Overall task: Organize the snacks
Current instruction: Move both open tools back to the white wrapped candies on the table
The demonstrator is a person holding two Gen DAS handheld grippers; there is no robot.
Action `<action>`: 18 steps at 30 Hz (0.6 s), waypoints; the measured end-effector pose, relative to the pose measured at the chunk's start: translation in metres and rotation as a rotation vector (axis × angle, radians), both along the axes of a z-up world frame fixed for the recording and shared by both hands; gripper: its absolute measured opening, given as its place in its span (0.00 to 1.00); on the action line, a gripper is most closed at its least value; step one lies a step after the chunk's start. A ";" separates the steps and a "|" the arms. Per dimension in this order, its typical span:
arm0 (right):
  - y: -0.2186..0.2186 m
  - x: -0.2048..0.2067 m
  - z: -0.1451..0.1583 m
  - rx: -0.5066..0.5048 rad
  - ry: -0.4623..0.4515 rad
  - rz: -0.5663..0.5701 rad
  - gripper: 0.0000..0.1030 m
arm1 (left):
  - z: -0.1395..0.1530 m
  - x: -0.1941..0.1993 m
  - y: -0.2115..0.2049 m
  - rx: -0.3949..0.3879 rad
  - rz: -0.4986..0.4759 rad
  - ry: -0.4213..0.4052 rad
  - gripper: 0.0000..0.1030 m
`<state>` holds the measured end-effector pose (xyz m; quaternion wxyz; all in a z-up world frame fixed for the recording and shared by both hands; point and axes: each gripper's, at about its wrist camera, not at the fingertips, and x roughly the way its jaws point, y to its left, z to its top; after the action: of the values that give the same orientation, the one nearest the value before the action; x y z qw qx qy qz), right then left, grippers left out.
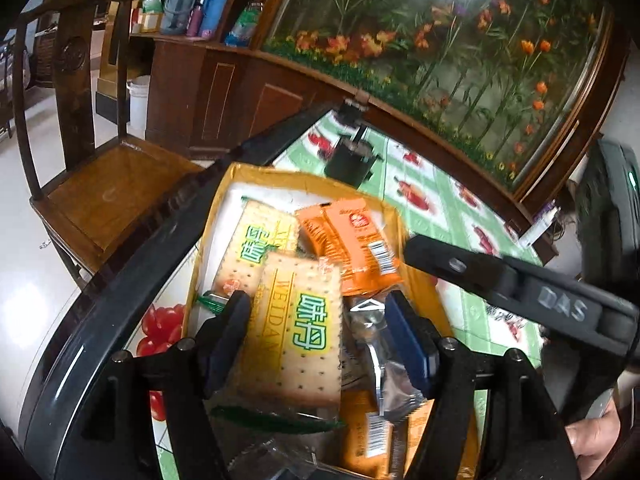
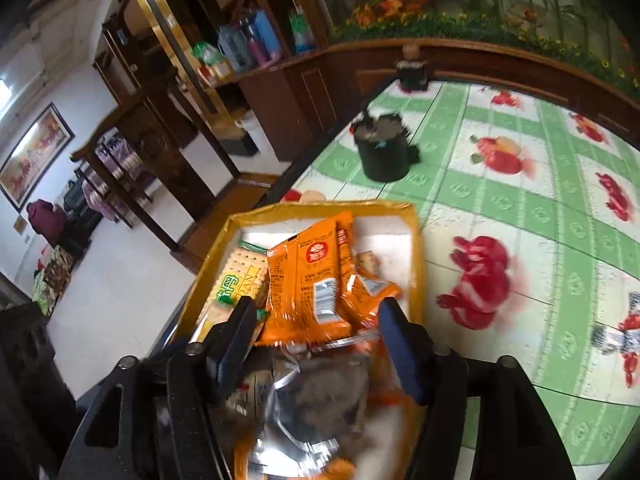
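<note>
Both our grippers hang over the snack tray, jaws apart.

Nearest, our left gripper [image 1: 316,320] straddles a cracker pack [image 1: 298,332] without pressing it; our right gripper [image 2: 316,324] gapes above orange packets [image 2: 308,280] in the yellow-rimmed tray [image 2: 320,207]; beyond stands a dark pot [image 2: 384,152].

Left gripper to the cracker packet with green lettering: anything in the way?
Nothing visible. The left gripper stands open over the yellow-rimmed tray, the cracker packet with green lettering directly between its fingers.
</note>
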<state>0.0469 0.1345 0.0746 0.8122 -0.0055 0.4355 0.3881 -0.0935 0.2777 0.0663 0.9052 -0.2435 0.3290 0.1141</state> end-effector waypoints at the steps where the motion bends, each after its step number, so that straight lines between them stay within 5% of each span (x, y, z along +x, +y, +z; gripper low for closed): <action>1: -0.010 -0.002 0.003 0.008 -0.004 -0.004 0.69 | 0.003 0.000 -0.002 0.013 0.001 0.002 0.67; 11: -0.136 0.009 0.006 0.066 -0.018 -0.129 0.70 | 0.042 0.003 -0.088 0.123 -0.120 -0.037 0.72; 18: -0.264 0.053 -0.022 0.078 -0.013 -0.408 0.69 | 0.030 0.045 -0.170 0.127 -0.311 0.034 0.73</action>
<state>0.1001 -0.1296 0.0527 0.8765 0.1117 0.4068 0.2318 -0.0480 0.1080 0.0964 0.9198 -0.1298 0.3702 -0.0028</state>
